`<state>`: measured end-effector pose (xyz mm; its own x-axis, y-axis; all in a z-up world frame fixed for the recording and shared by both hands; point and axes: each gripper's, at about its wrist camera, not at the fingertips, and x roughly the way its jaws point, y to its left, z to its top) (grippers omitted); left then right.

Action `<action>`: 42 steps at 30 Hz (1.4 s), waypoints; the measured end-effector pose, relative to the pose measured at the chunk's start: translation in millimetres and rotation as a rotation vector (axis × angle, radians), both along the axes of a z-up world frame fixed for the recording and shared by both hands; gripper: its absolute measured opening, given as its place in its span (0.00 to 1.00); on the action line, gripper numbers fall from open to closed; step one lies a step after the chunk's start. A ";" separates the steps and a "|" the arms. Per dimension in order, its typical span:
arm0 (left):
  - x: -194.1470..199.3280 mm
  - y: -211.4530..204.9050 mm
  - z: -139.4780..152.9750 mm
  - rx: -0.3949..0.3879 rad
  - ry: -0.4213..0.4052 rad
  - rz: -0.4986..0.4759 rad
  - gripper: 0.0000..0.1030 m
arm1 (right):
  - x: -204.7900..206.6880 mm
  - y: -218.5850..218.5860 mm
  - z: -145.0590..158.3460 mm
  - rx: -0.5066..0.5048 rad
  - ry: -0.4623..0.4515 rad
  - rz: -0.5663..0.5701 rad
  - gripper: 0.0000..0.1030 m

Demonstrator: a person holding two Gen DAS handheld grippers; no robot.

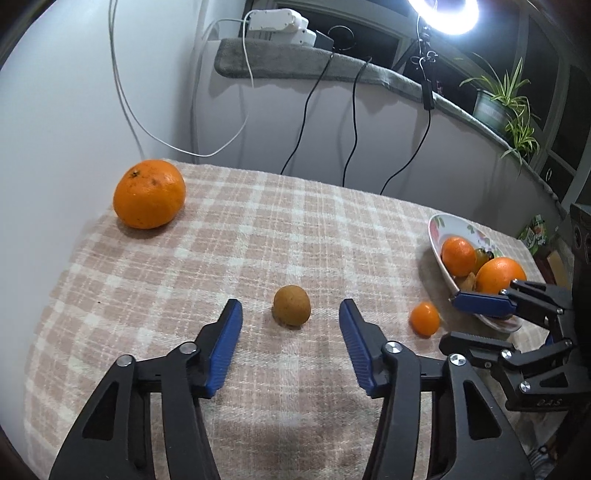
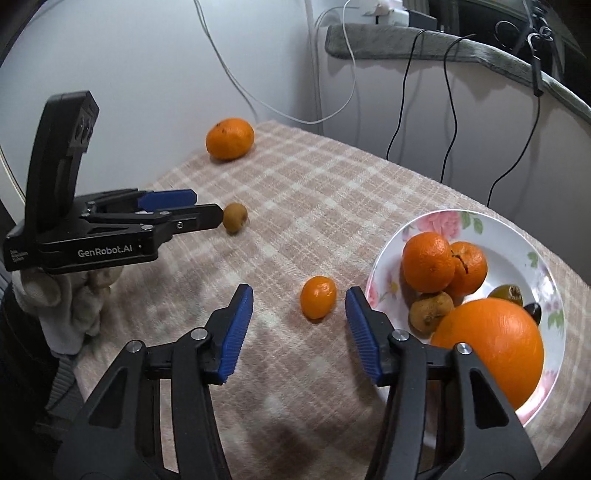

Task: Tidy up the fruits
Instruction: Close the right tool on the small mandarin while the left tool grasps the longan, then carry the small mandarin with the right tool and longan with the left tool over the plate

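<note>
On the checked tablecloth (image 1: 295, 229) a small brown fruit (image 1: 291, 305) (image 2: 235, 218) lies between the tips of my left gripper (image 1: 289, 301) (image 2: 207, 208). Its blue pads stand apart from the fruit, so it is open. A small orange fruit (image 2: 318, 297) (image 1: 424, 318) lies between the tips of my right gripper (image 2: 300, 289) (image 1: 452, 321), nearer the right pad, untouched; this gripper is open too. A large tangerine (image 1: 149, 194) (image 2: 229, 138) sits at the far left corner. The flowered plate (image 2: 384, 258) (image 1: 436, 229) on the right holds a big orange (image 2: 491, 347), two tangerines (image 2: 428, 262) and some brown fruits.
The wall stands close behind the table, with white and black cables (image 1: 351, 122) hanging down it. A ledge with a grey cloth (image 1: 295, 62), a ring light (image 1: 443, 14) and a potted plant (image 1: 506, 99) are beyond. A gloved hand (image 2: 70, 295) holds the left gripper.
</note>
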<state>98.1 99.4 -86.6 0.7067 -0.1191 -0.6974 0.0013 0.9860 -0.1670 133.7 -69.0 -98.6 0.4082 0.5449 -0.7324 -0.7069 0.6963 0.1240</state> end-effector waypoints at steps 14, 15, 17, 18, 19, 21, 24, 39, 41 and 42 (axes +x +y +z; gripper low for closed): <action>18.8 -0.7 -12.0 0.046 0.052 -0.013 0.42 | -5.2 39.6 -12.5 -0.291 -0.135 0.091 0.37; 20.0 -2.1 -13.3 0.053 0.058 -0.019 0.41 | -6.1 40.9 -13.3 -0.311 -0.148 0.095 0.36; 22.4 -4.8 -15.9 0.065 0.072 -0.032 0.39 | -5.1 40.8 -13.1 -0.321 -0.152 0.096 0.34; 23.1 -5.9 -16.5 0.070 0.077 -0.038 0.38 | -4.9 40.4 -12.8 -0.323 -0.153 0.095 0.30; 24.0 -7.2 -17.6 0.077 0.082 -0.044 0.35 | -4.6 39.9 -12.8 -0.327 -0.157 0.092 0.28; 25.9 -8.8 -19.3 0.086 0.088 -0.049 0.31 | -3.3 38.5 -12.6 -0.333 -0.164 0.087 0.23; 29.1 -9.3 -21.8 0.084 0.093 -0.054 0.25 | -2.8 37.5 -12.3 -0.328 -0.164 0.090 0.23; 20.8 -11.1 -11.4 0.083 0.056 -0.048 0.23 | -2.4 27.1 1.6 -0.213 -0.138 0.072 0.21; 18.9 -12.2 -8.0 0.075 0.048 -0.049 0.23 | -2.5 25.1 4.8 -0.193 -0.135 0.069 0.21; 18.2 -13.2 -6.5 0.073 0.044 -0.050 0.23 | -2.4 24.1 6.1 -0.185 -0.134 0.067 0.21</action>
